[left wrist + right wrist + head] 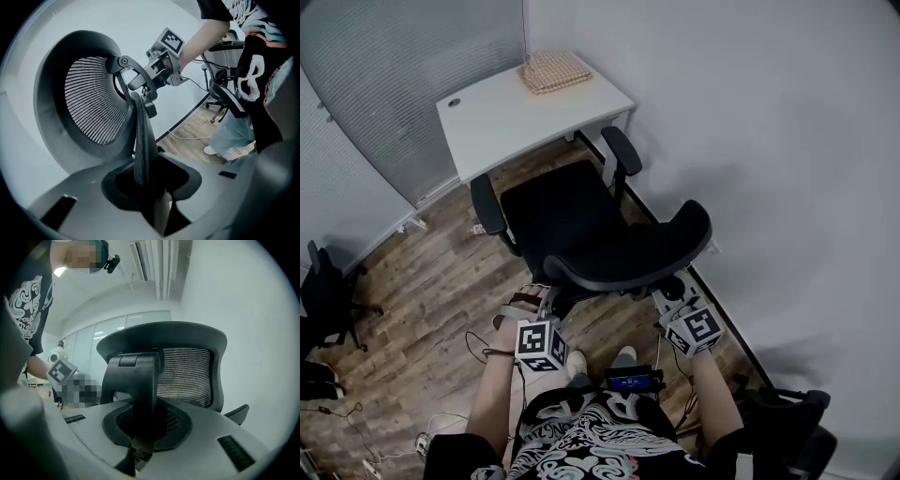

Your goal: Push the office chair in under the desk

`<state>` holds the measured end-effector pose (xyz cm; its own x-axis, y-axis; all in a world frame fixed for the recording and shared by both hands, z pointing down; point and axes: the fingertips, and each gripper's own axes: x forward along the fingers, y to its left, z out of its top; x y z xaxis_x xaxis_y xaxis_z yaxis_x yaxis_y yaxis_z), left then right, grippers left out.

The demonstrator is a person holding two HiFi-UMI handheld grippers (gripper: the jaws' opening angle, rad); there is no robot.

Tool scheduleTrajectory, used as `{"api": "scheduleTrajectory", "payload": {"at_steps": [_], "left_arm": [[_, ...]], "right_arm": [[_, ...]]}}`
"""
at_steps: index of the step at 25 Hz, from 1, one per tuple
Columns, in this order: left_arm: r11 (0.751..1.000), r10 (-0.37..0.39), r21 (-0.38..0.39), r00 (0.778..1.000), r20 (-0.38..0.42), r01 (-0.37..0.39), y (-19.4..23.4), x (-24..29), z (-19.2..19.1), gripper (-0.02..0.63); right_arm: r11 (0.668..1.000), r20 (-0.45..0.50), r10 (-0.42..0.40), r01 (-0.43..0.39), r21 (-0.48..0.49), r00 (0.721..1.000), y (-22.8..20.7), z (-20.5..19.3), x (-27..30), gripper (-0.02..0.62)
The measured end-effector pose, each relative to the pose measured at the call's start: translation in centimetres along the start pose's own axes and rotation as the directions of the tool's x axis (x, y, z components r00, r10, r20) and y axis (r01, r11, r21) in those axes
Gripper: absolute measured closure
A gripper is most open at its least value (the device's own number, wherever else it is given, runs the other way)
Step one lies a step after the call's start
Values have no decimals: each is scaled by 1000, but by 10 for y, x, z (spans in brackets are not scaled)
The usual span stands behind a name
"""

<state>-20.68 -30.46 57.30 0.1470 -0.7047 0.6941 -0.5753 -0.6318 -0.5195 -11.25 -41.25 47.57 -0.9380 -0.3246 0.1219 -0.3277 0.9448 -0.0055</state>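
1. The black mesh-backed office chair (581, 225) faces the white rectangular desk (497, 117), with its seat mostly outside the desk. Both grippers are at the backrest, the side farthest from the desk, probably so a push rolls it under.
2. The left gripper (546, 302) has its jaws half apart, nipping the backrest's thin mesh edge.
3. The right gripper (664, 298) clamps the black plastic support spine (136, 380).

— Any words or numbers to read here?
— None. The left cube (541, 344) and right cube (697, 328) carry only black-and-white square markers. The shirt (581, 441) has a swirling print without legible letters, and the small screen (628, 382) is too tiny to read.
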Motion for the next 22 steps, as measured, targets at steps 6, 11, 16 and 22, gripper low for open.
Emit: {"api": "scheduleTrajectory", "payload": {"at_steps": [6, 11, 16, 22], "left_arm": [[1000, 4, -15, 1000, -7, -4, 4, 4, 6, 474], [1000, 15, -20, 1000, -12, -16, 2, 8, 12, 474], [999, 33, -40, 999, -29, -34, 16, 19, 17, 474], [996, 43, -75, 999, -33, -45, 30, 31, 28, 474]], "right_arm": [[999, -4, 41, -41, -14, 999, -8, 3, 2, 546], [995, -14, 93, -93, -43, 996, -11, 1, -1, 546], [994, -8, 103, -103, -34, 995, -30, 5, 10, 547], [989, -3, 137, -137, -49, 991, -52, 10, 21, 548]]}}
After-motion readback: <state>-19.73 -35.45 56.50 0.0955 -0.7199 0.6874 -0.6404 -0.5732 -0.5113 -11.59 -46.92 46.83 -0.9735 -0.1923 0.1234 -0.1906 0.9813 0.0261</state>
